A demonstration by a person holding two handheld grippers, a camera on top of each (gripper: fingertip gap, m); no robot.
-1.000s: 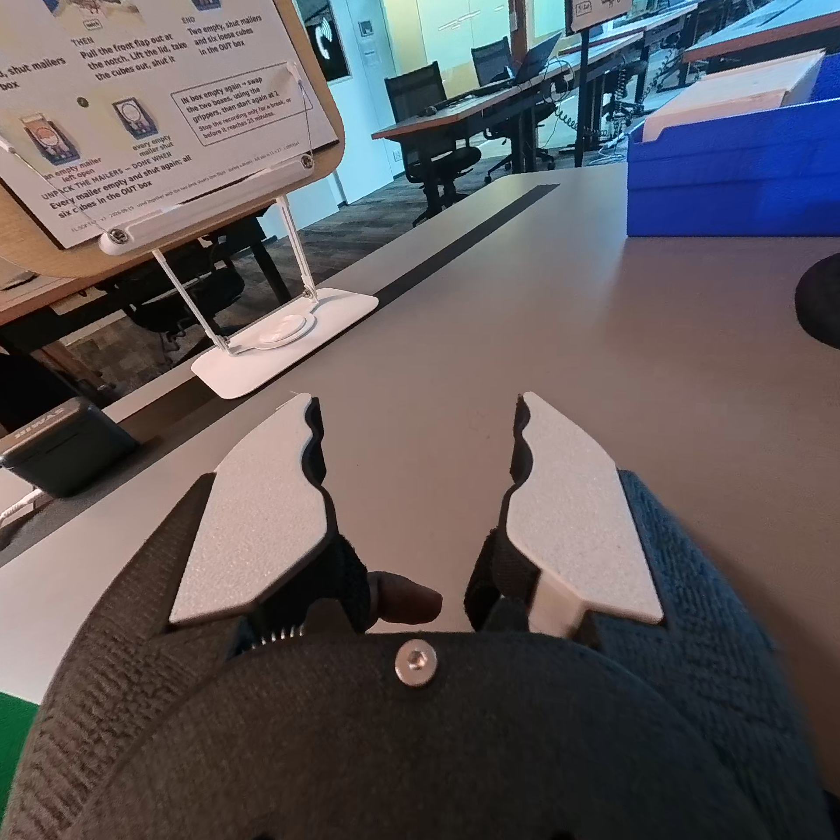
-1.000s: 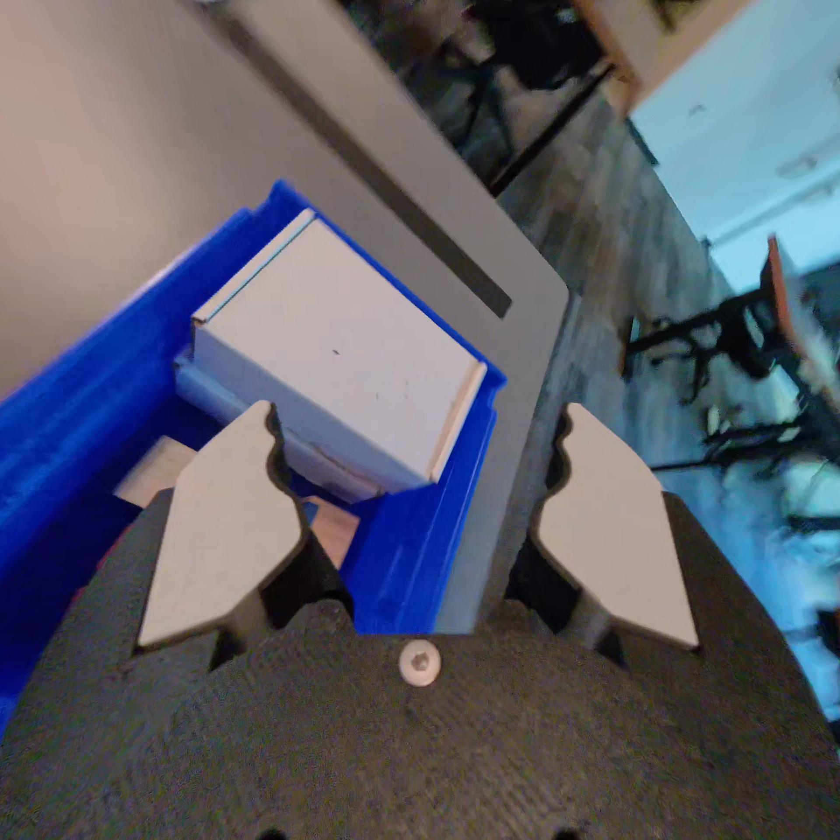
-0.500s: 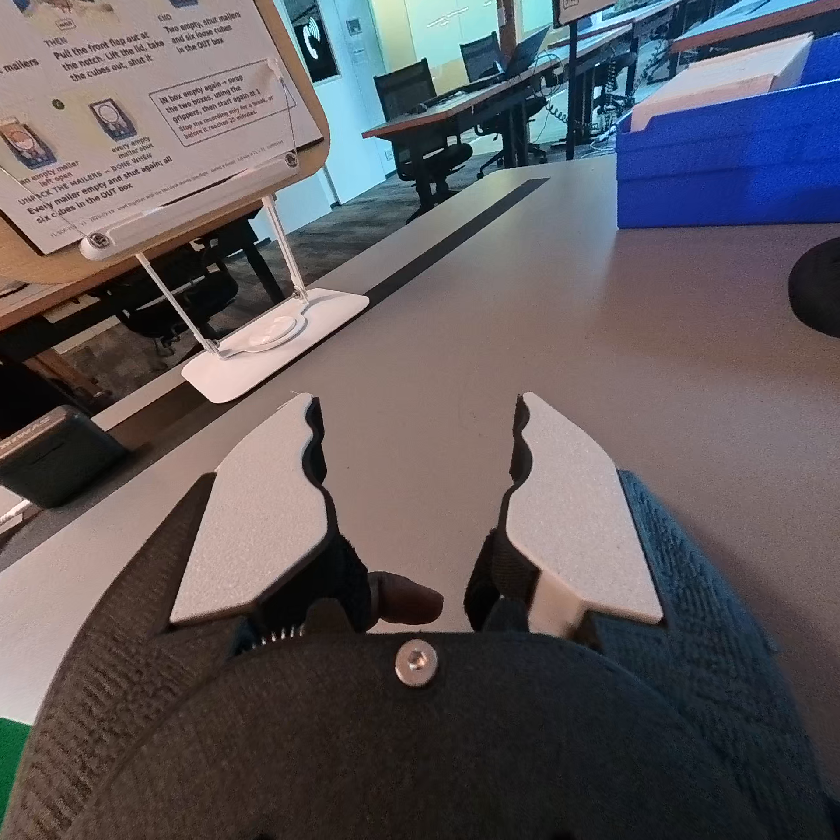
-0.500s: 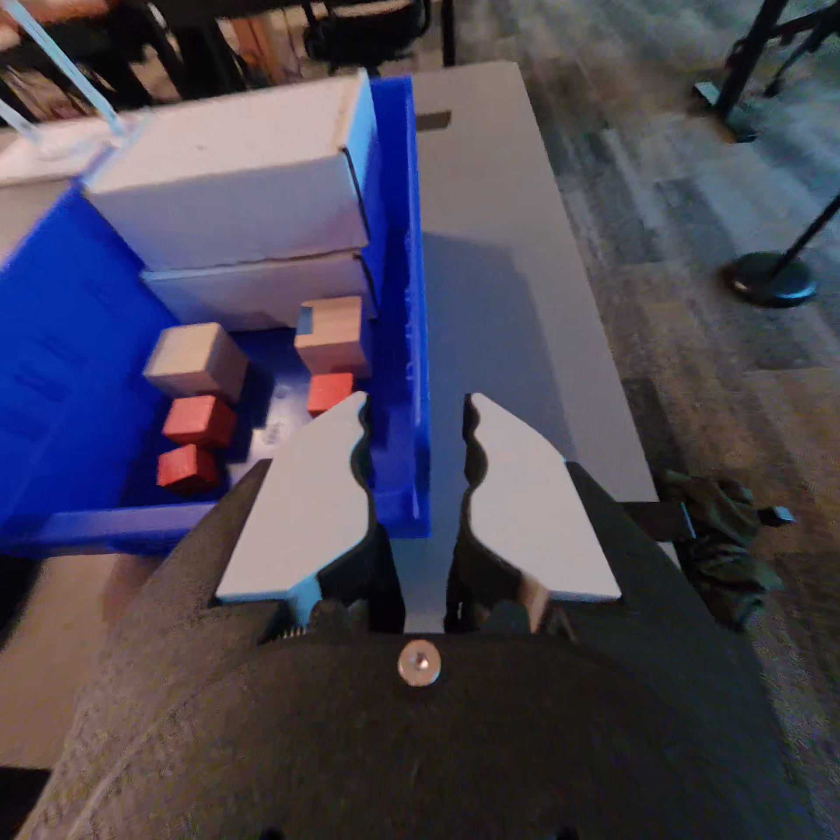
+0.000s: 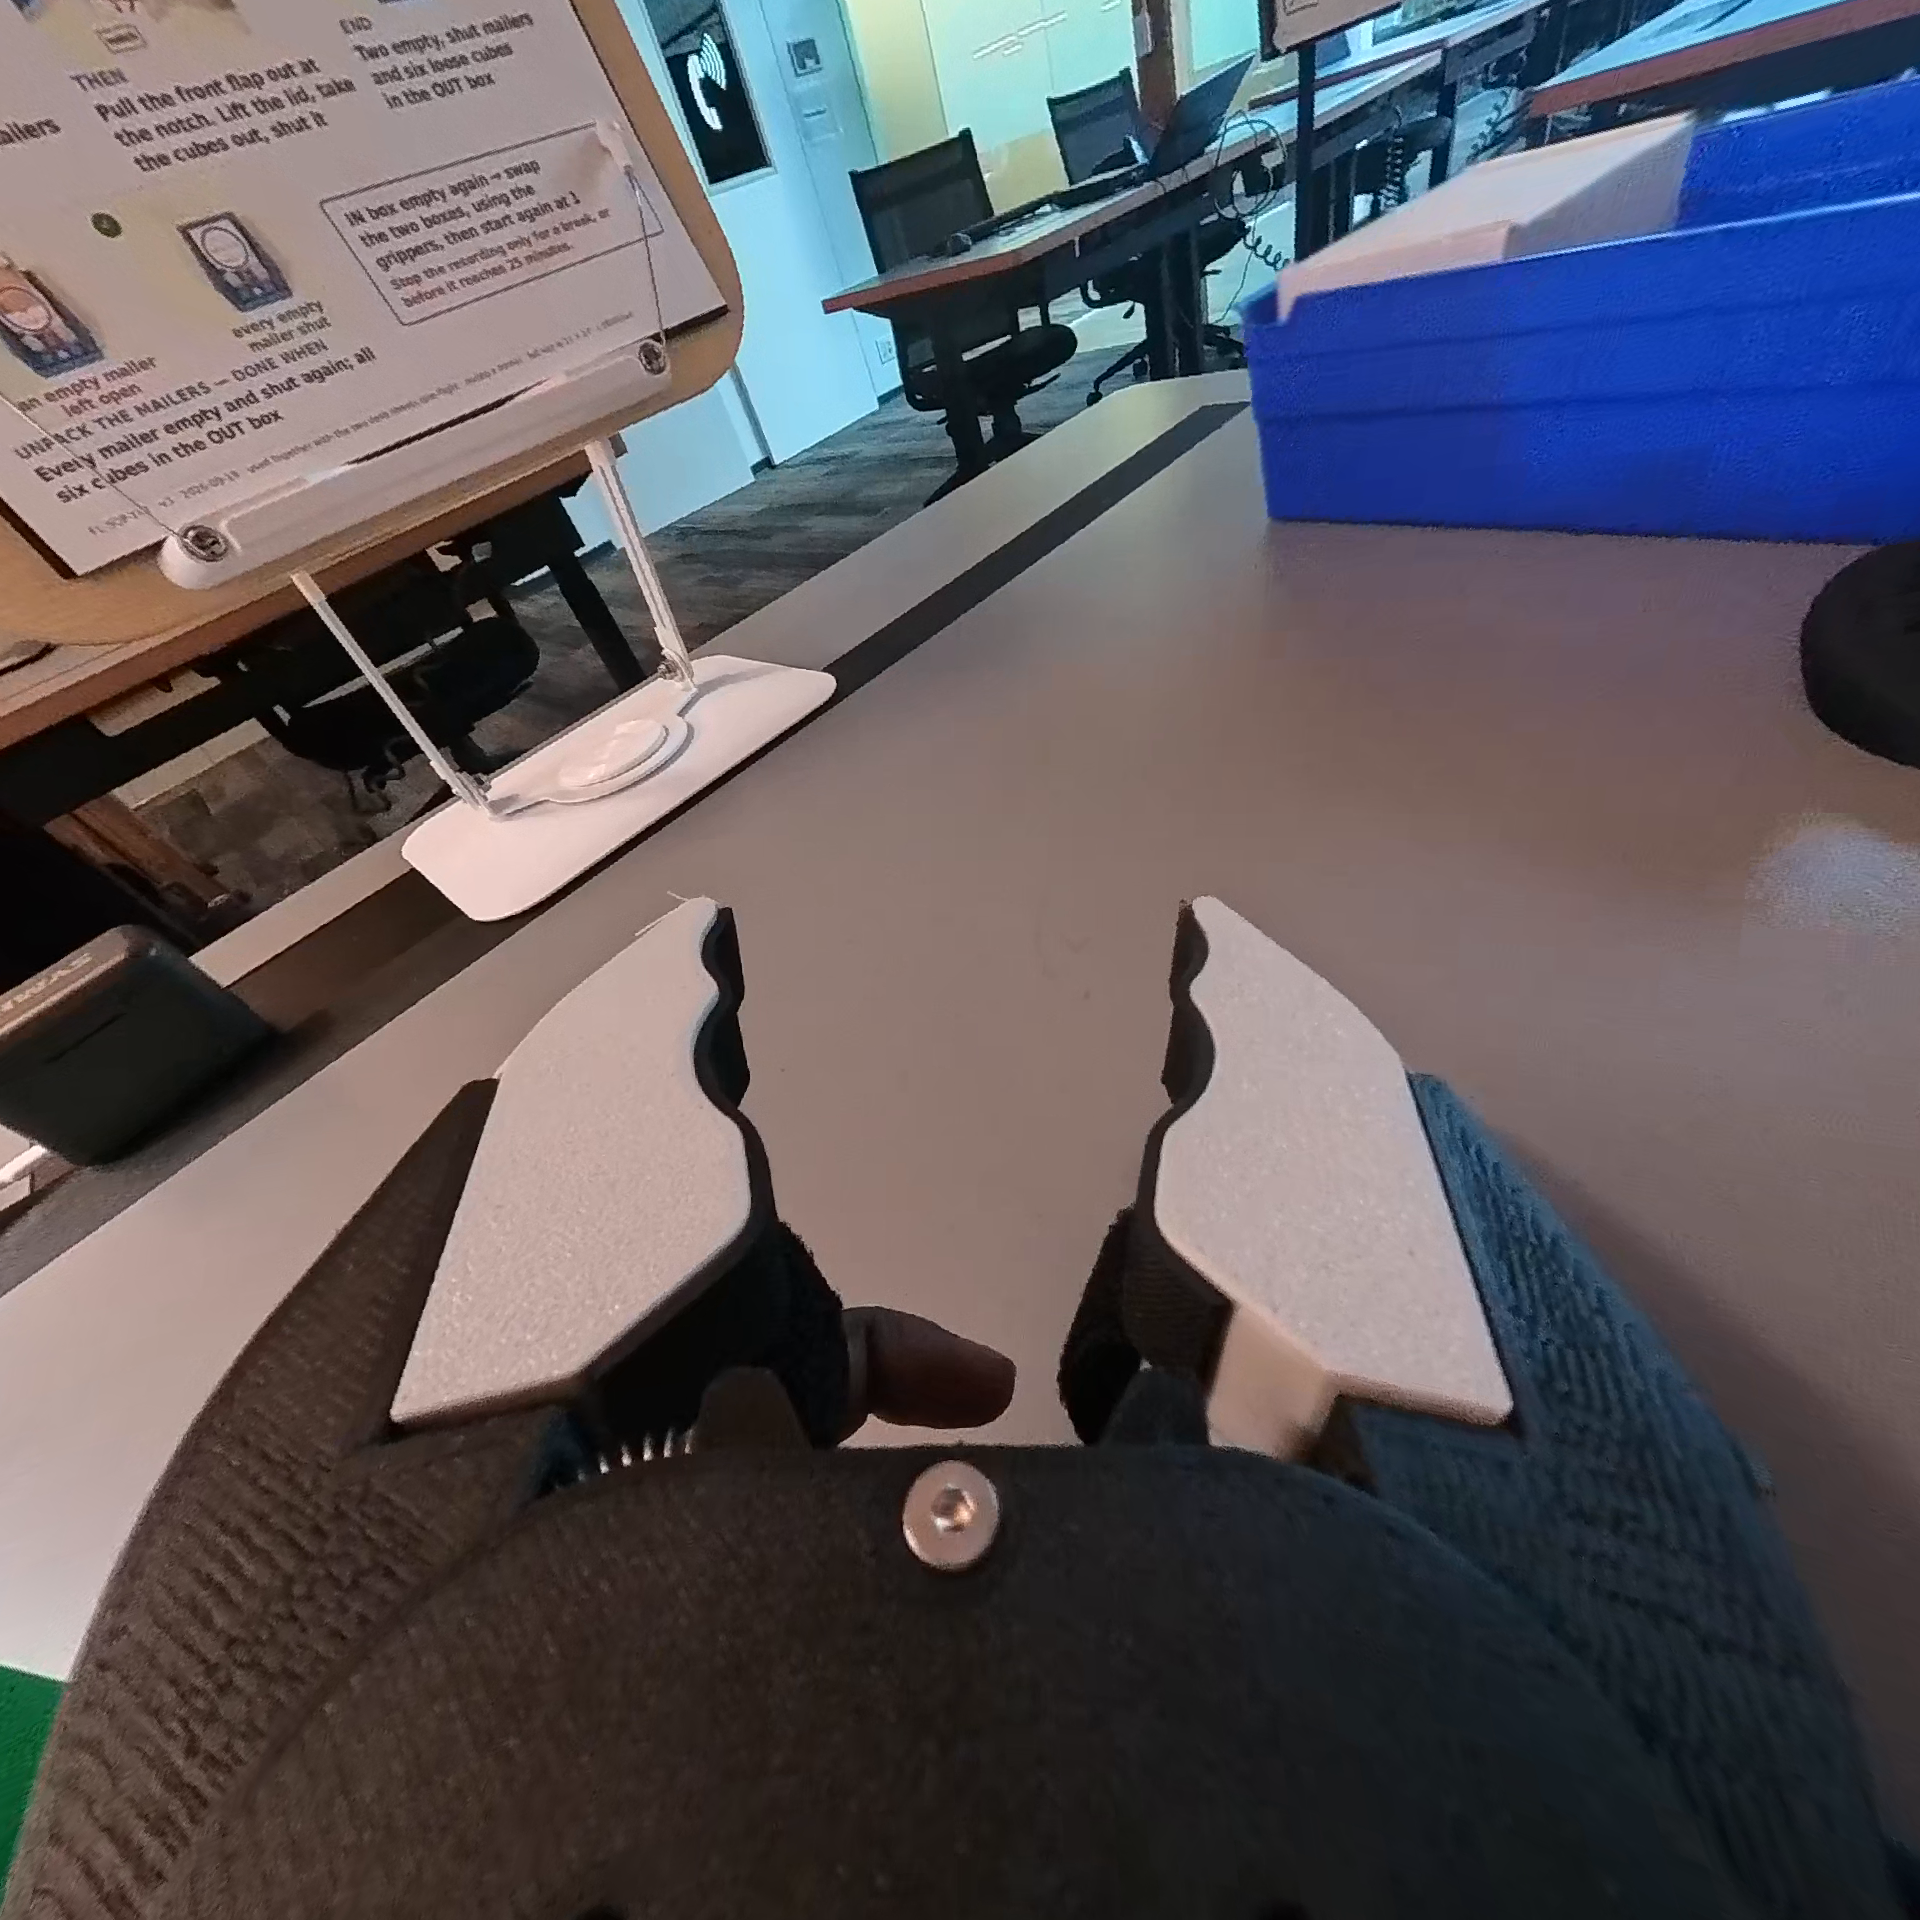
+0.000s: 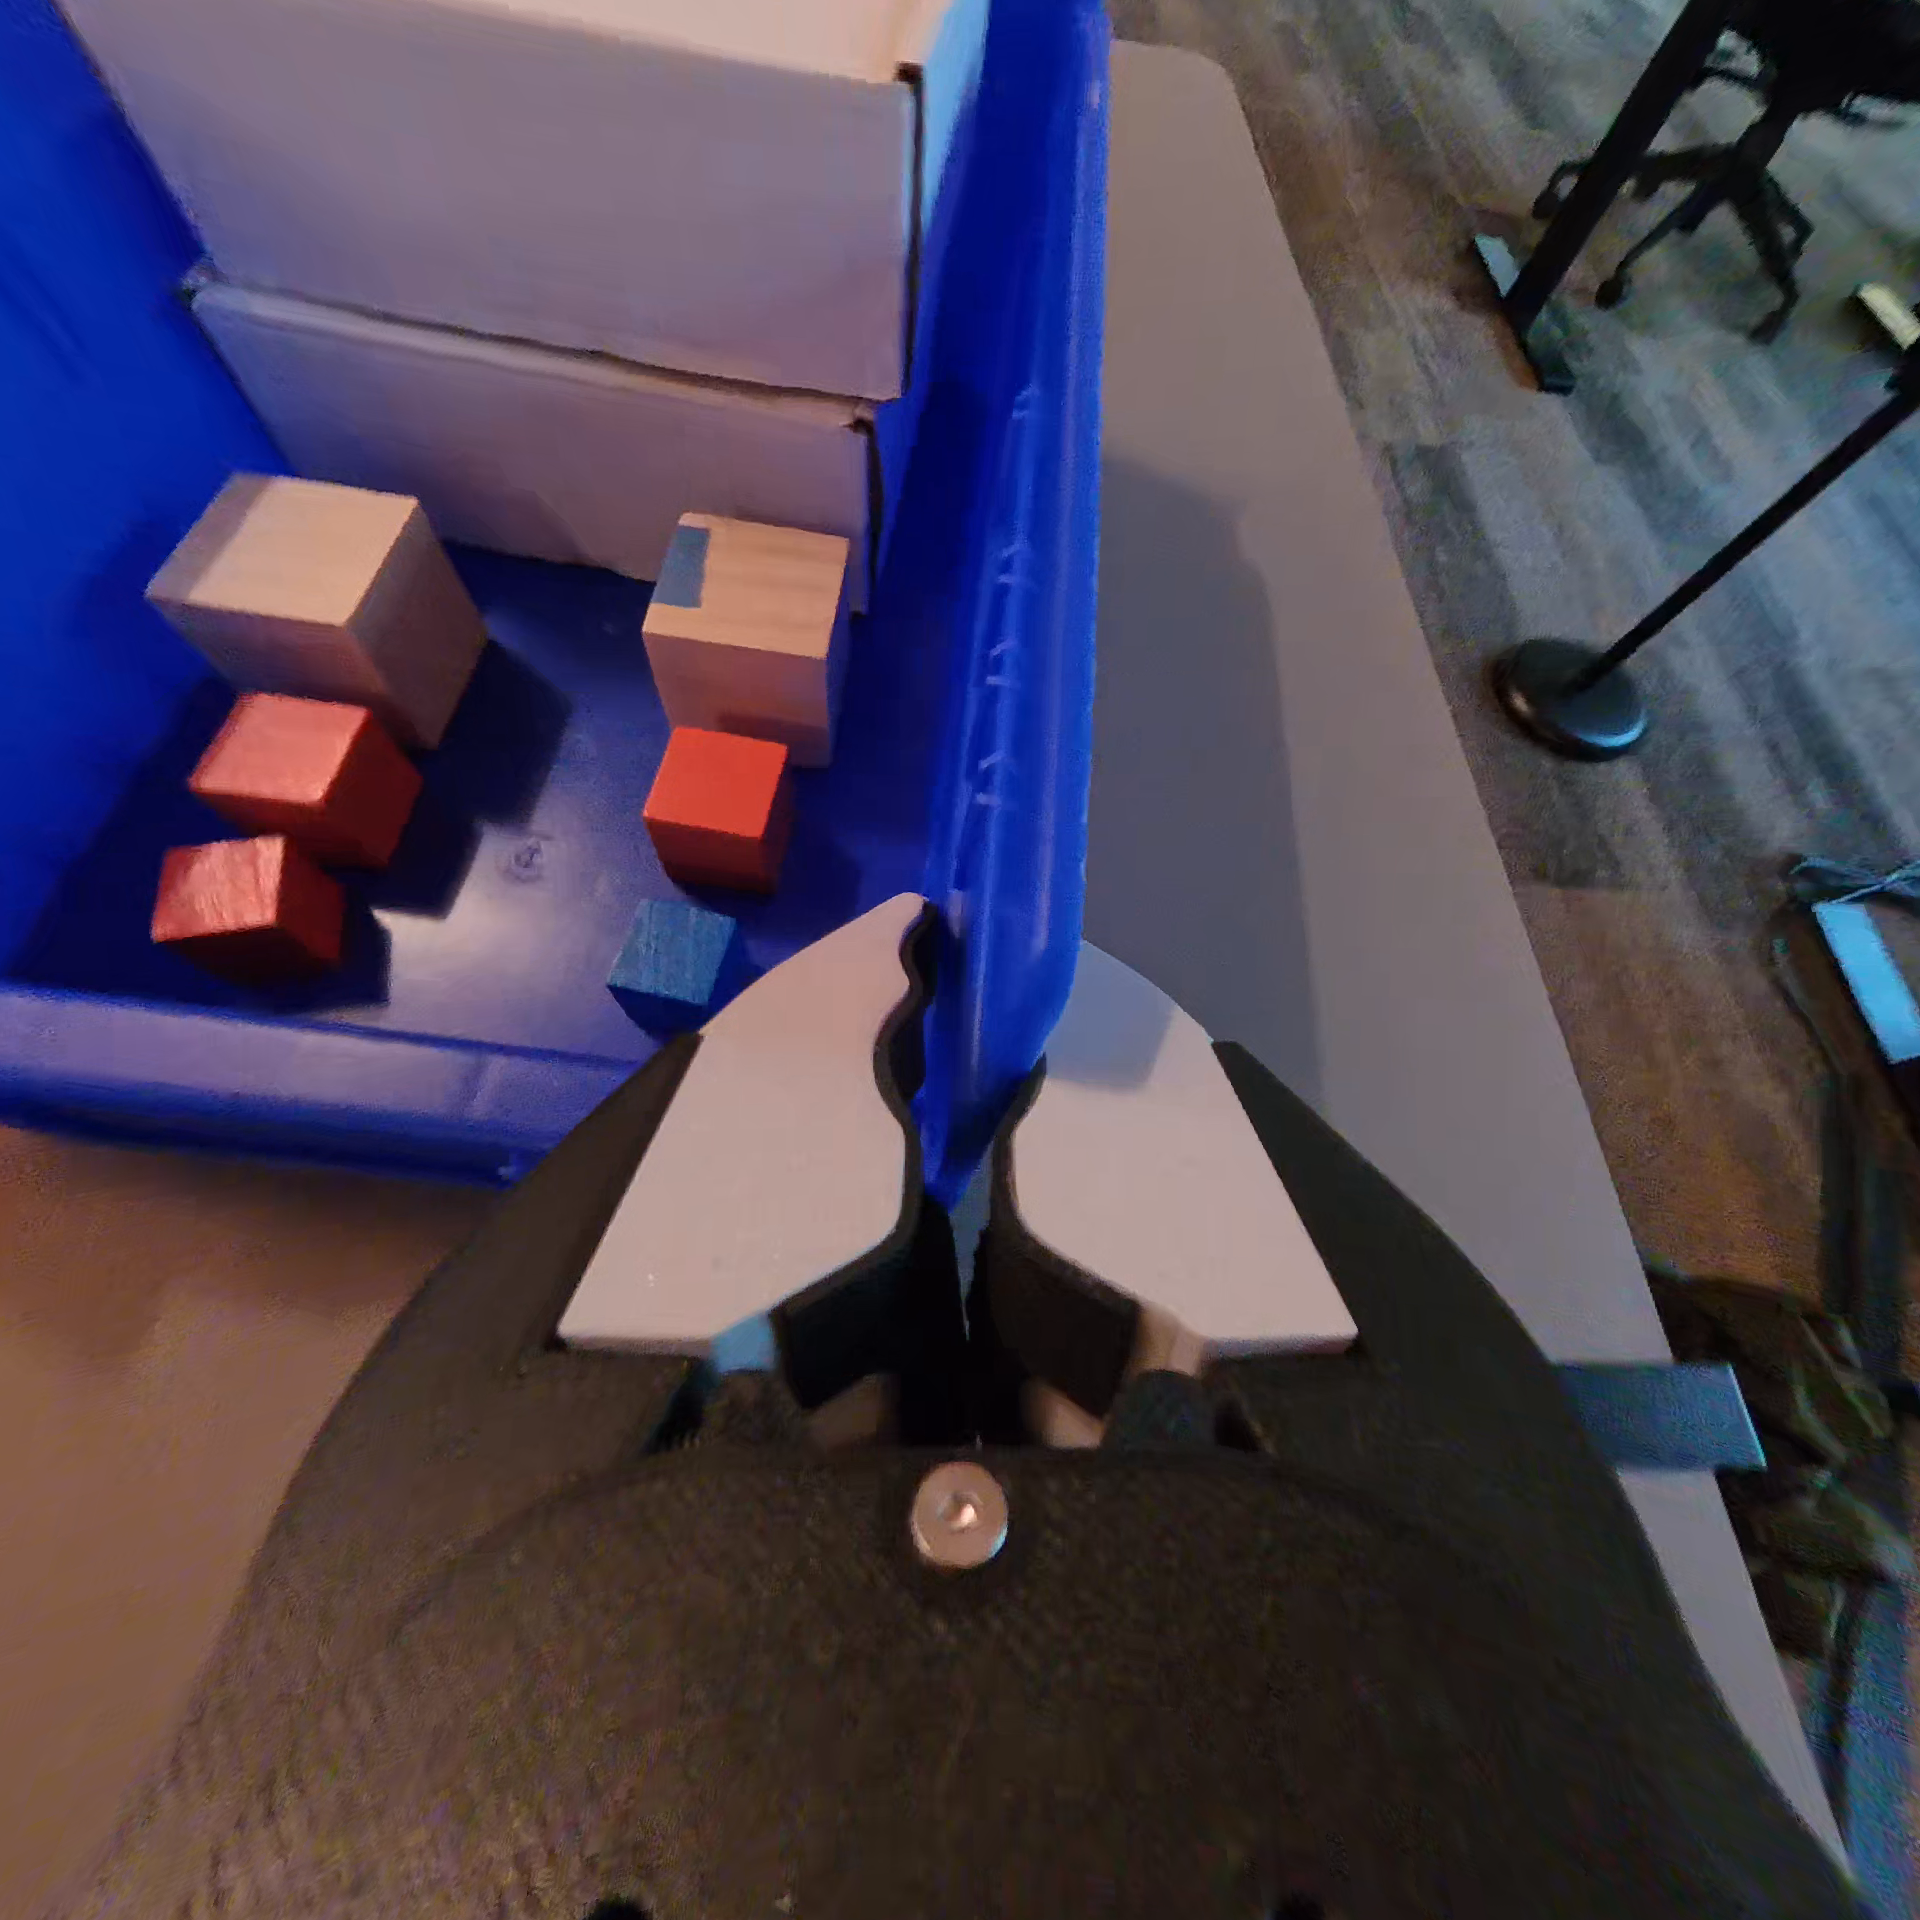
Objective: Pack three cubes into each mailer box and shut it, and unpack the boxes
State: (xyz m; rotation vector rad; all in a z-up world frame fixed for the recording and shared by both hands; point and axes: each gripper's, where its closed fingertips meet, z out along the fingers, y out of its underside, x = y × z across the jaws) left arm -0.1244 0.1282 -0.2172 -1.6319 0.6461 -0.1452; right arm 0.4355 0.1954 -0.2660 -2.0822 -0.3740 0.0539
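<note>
In the right wrist view, a blue bin holds two stacked white mailer boxes, the upper on the lower, both shut. In front of them lie loose cubes: two wooden ones, three red ones and a small blue one. My right gripper is shut on the bin's right wall near its front corner. My left gripper is open and empty above the grey table. The bin and the top mailer stand far right of it.
A white instruction sign on a stand is at the table's far left edge. A black device sits at the left. A dark round object shows at the right edge. The table's right edge drops to carpet with chair and stand legs. It is some 35 cm from my left tips to the black device.
My right gripper swung over the bin's right wall and closed from wide open to shut on it. My left gripper stayed open and shifted only slightly.
</note>
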